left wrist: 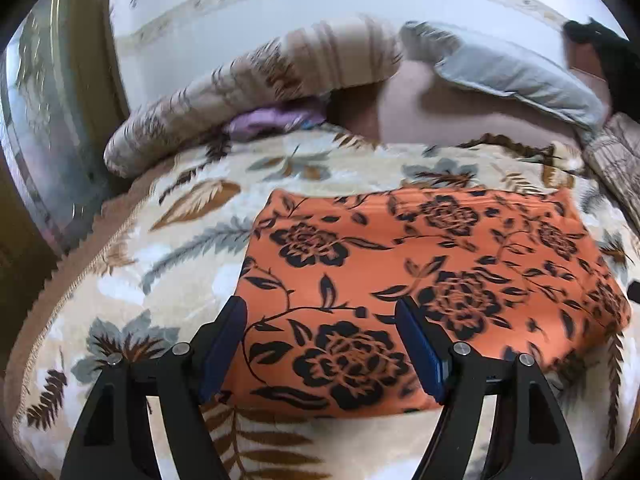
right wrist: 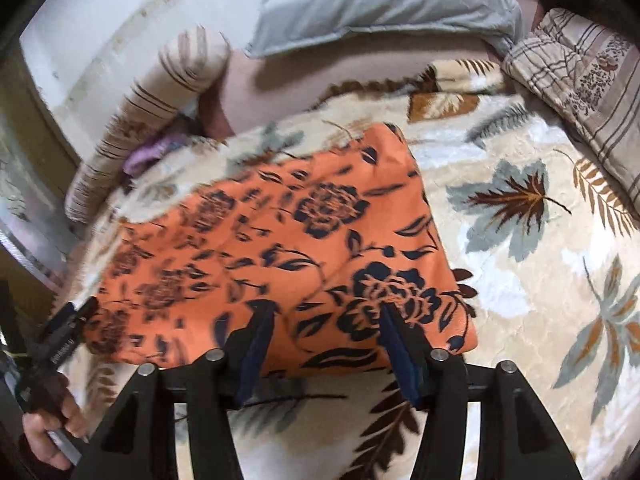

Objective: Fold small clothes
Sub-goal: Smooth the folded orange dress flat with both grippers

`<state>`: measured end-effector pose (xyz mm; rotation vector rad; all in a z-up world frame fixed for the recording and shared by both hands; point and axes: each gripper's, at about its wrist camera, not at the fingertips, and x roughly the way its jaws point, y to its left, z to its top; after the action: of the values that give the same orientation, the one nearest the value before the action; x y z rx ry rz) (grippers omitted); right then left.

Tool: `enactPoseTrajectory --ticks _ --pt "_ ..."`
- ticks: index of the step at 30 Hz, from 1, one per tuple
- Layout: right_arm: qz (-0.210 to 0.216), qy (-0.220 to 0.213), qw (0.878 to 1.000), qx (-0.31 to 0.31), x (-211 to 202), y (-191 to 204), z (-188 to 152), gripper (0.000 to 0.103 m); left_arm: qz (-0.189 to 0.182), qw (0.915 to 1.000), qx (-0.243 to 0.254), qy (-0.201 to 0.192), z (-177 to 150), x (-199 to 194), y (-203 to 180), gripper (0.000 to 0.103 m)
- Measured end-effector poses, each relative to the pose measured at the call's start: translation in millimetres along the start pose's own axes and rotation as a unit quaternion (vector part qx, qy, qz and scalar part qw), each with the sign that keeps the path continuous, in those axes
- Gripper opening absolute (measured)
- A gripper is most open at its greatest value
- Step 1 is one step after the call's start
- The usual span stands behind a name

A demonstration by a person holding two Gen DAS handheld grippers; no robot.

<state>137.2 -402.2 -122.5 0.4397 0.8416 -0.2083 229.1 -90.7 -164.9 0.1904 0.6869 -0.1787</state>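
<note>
Where the bed is covered by a plush cream blanket (left wrist: 132, 280), an orange garment (left wrist: 400, 272) lies flat as a folded, roughly rectangular slab. Black roses, leaves and thin vine stems printed over a burnt-orange ground. Cloth looks smooth and thin, matte, edges straight, corners squared; near edge shows some stacked thickness.

Left wrist view: garment fills centre toward 3 o'clock, its near edge at 6 o'clock between the fingers. Left gripper (left wrist: 322, 344) hovers just above that edge, jaws spread wide, nothing pinched; blue pads on black angular arms.

Right wrist view: garment runs from 9 o'clock to centre, its near right corner at about 5 o'clock of centre. Right gripper (right wrist: 326, 344) above the near edge, jaws apart, cloth below them but not clamped as far as I can tell; motion blur softens the tips. Left gripper also visible at 8 o'clock here, with a hand (right wrist: 48, 428) around its handle.

Blanket: deep pile, leaf and fern pattern in grey, brown and ochre.

Surroundings, far side at 12 o'clock: grey pillow (right wrist: 380, 12), smooth weave, flanged seam; striped beige bolster (left wrist: 248, 92), rounded, at 10 to 11 o'clock; a bit of lilac cloth (left wrist: 272, 120) tucked under it. Quilted striped bedding (right wrist: 580, 92) at 2 o'clock in right view.
</note>
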Motion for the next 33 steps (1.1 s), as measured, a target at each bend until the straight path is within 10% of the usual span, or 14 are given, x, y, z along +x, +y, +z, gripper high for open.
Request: enactPoseTrajectory --ticks 16,33 --pt "0.091 -0.046 0.994 0.042 -51.2 11.1 -22.9 0.062 -0.035 0.9993 -0.012 -0.003 -11.7 -54.4 -23.8 0.077" --pt "0.046 -0.038 0.998 0.018 -26.8 19.3 -23.8 0.068 -0.016 0.9997 0.006 0.019 -18.9 -38.6 -23.0 0.084"
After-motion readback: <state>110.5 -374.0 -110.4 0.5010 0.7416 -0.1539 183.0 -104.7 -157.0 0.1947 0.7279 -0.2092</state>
